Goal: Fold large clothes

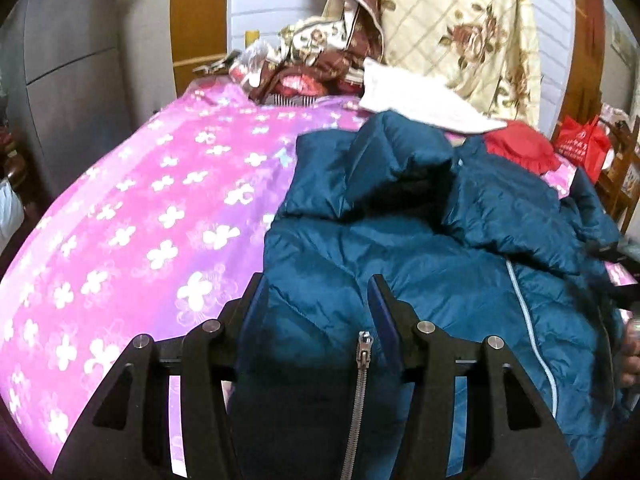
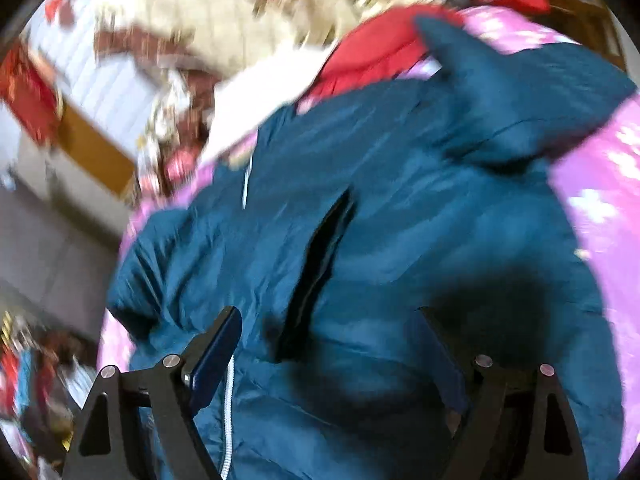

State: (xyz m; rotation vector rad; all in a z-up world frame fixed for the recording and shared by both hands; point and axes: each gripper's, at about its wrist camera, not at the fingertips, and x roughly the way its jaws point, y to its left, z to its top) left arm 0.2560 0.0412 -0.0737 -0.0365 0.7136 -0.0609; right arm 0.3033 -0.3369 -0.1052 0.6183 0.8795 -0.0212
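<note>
A large teal puffer jacket (image 1: 420, 240) lies crumpled on a pink flowered bedsheet (image 1: 140, 208). My left gripper (image 1: 316, 292) has its jaws apart around the jacket's hem beside the metal zipper pull (image 1: 365, 346), with fabric bulging between the fingers. In the blurred right wrist view the same jacket (image 2: 400, 208) fills the middle. My right gripper (image 2: 328, 320) is wide open just above it, near a dark pocket slit (image 2: 320, 272). The white zipper line (image 2: 229, 400) runs by its left finger.
A white cloth (image 1: 412, 96), a red garment (image 1: 520, 148) and a floral quilt (image 1: 460, 32) are piled at the bed's far end. A red bag (image 1: 584, 144) hangs at the right. A grey wardrobe (image 1: 72, 80) stands left.
</note>
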